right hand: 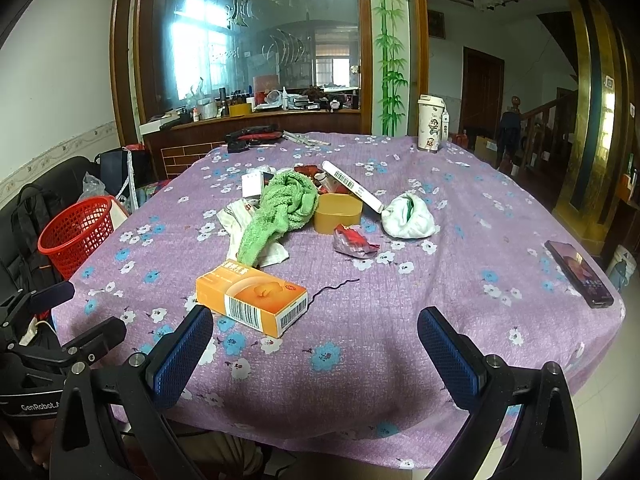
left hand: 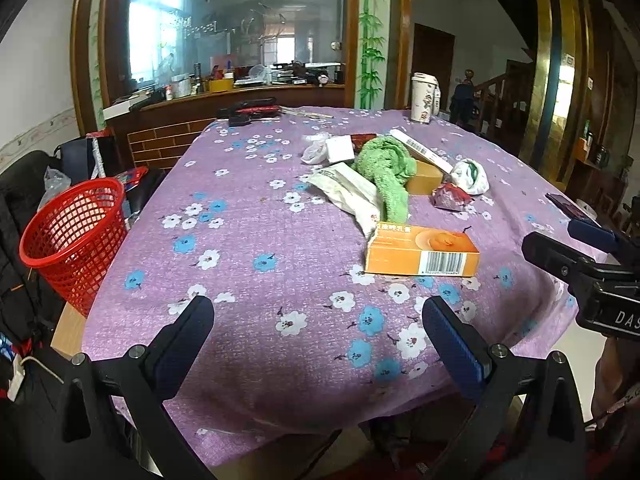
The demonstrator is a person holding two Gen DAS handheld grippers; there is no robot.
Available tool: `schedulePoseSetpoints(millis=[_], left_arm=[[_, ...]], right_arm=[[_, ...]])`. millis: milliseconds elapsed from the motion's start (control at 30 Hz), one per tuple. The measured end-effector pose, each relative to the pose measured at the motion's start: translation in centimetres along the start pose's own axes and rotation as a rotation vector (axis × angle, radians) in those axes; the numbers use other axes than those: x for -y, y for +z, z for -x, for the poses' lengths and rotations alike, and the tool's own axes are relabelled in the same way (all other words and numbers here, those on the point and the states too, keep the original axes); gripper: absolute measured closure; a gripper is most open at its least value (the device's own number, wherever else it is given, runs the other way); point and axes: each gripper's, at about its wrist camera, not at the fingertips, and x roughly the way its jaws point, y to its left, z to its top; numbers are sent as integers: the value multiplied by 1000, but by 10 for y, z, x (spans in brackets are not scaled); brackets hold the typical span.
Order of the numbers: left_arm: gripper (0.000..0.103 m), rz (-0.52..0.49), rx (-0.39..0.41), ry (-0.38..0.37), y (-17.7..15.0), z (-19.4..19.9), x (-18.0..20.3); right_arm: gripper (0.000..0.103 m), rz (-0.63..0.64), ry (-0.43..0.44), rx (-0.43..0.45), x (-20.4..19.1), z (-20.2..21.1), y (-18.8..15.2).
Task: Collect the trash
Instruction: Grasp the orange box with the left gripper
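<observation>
An orange box (left hand: 423, 251) (right hand: 252, 297) lies nearest on the purple flowered tablecloth (left hand: 260, 280) (right hand: 400, 340). Behind it lies a pile: a green towel (left hand: 384, 168) (right hand: 280, 204), white wrapper (left hand: 352, 192), yellow tub (right hand: 338, 213), long white box (right hand: 352, 190), red crumpled wrapper (right hand: 354, 242) and white crumpled bag (right hand: 408, 216). A red mesh basket (left hand: 76, 232) (right hand: 78, 230) stands off the table's left edge. My left gripper (left hand: 318, 312) is open and empty over the near table edge. My right gripper (right hand: 316, 320) is open and empty, just short of the orange box.
A phone (right hand: 578, 273) lies near the table's right edge. A white tumbler (right hand: 431, 124) stands at the far right corner. Dark items (right hand: 252, 138) lie along the far edge. A black bag (right hand: 32, 216) sits on a sofa at left.
</observation>
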Motion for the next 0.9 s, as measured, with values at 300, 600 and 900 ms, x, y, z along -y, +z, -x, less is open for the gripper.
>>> schedulePoseSetpoints(millis=[300, 600, 900], left_arm=[[0, -298, -31, -149, 22, -30, 39], [0, -580, -60, -139, 37, -80, 85], [0, -591, -81, -104, 58, -124, 97]], right_arm=[[0, -117, 167, -72, 51, -10, 26], [0, -185, 158, -97, 79, -23, 39], [0, -242, 160, -115, 99, -36, 40]])
